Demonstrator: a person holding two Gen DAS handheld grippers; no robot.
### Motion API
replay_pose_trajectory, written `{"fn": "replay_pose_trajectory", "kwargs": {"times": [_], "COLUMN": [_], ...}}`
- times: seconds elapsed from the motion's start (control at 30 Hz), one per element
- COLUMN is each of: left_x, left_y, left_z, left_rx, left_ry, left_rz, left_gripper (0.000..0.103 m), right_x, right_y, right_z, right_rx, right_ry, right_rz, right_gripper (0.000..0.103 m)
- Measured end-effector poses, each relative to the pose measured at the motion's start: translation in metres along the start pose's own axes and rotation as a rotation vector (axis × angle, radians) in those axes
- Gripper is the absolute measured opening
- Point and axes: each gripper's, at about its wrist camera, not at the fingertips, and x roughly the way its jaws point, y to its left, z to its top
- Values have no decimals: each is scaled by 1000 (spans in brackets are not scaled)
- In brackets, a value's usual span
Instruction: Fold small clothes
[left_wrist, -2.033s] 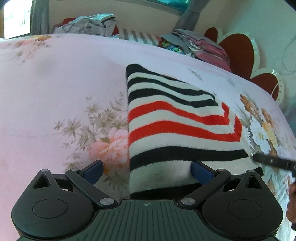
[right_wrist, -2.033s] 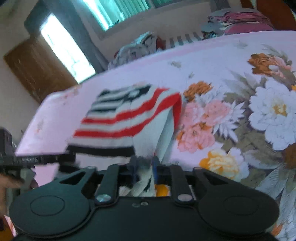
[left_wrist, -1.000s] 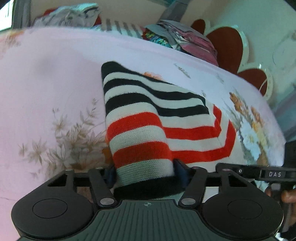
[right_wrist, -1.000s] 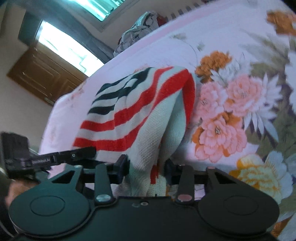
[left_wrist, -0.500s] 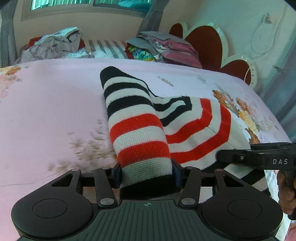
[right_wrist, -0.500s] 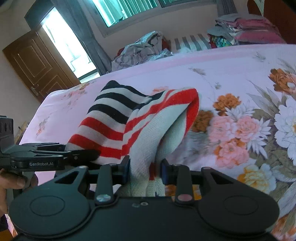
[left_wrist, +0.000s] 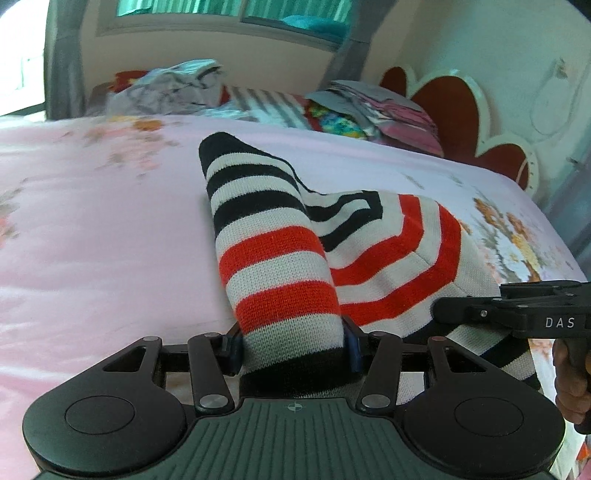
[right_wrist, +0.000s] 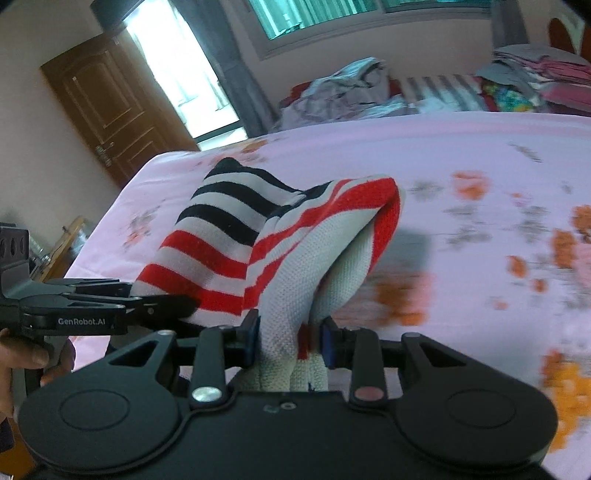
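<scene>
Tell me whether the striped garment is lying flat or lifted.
Lifted. The garment arches up off the bed, its near edge clamped in both the left gripper and the right gripper.

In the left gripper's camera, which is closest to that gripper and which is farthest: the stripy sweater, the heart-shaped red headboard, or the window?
1. Stripy sweater: nearest, pinched between the left gripper pads at bottom centre.
2. Red headboard: farther, at the bed's far right end.
3. Window: farthest, on the back wall at the top.
</scene>
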Motion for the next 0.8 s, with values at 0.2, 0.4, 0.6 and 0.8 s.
{"fn": "replay_pose_trajectory", "kwargs": {"times": [0.2,0.4,0.6,0.8], "left_x": [-4,13,10,16], "left_y": [51,85,86,91], "left_z": [-11,-17,-28,-28], "left_rx": [-36,-80,-19,-31], "left_ry": [15,70,9,17], "left_rz": [25,3,24,1], "left_gripper": [50,58,67,63], "right_x": [41,67,73,76], "right_y": [35,41,16,11], "right_z": [2,-9,-28,-30], "right_rx": [-10,14,125,177], "right_ry": [31,72,82,79], "right_rz": [15,-9,18,26], "right_gripper": [31,31,32,32]}}
